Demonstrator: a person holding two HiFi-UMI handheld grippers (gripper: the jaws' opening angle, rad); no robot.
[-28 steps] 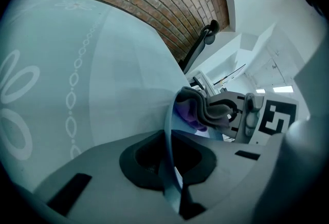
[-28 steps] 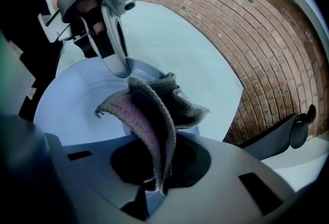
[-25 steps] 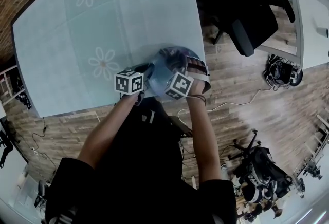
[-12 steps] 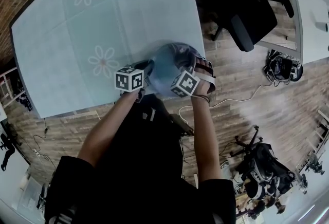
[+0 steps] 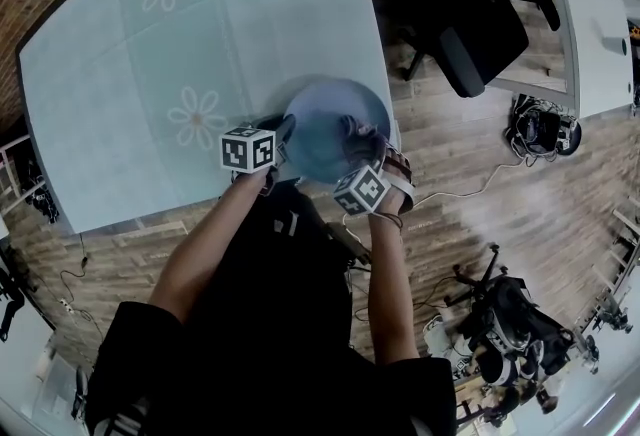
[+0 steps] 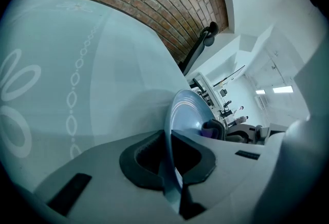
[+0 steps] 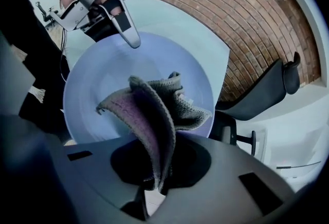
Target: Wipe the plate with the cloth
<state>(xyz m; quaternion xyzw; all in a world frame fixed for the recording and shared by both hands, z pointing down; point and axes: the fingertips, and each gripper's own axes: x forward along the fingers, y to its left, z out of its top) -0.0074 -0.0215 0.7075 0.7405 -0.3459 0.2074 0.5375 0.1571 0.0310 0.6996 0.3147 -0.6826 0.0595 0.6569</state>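
The pale blue plate (image 5: 318, 131) is held tilted over the table's near right corner. My left gripper (image 5: 281, 137) is shut on the plate's left rim; in the left gripper view the plate (image 6: 186, 113) runs edge-on between the jaws (image 6: 170, 169). My right gripper (image 5: 357, 146) is shut on the grey-purple knitted cloth (image 7: 154, 107), which lies bunched against the plate's face (image 7: 97, 84). In the right gripper view the left gripper (image 7: 128, 35) pinches the far rim. The right gripper's fingertips (image 7: 154, 182) are hidden under the cloth.
The light blue flowered table (image 5: 150, 54) stretches away to the left and beyond the plate. A black office chair (image 5: 480, 34) stands on the wooden floor to the right, beside a white desk (image 5: 600, 34). Cables and gear (image 5: 500, 324) lie on the floor.
My right gripper has dragged the cloth across the plate toward the person, uncovering more of the plate's face. The left gripper and the plate have stayed put.
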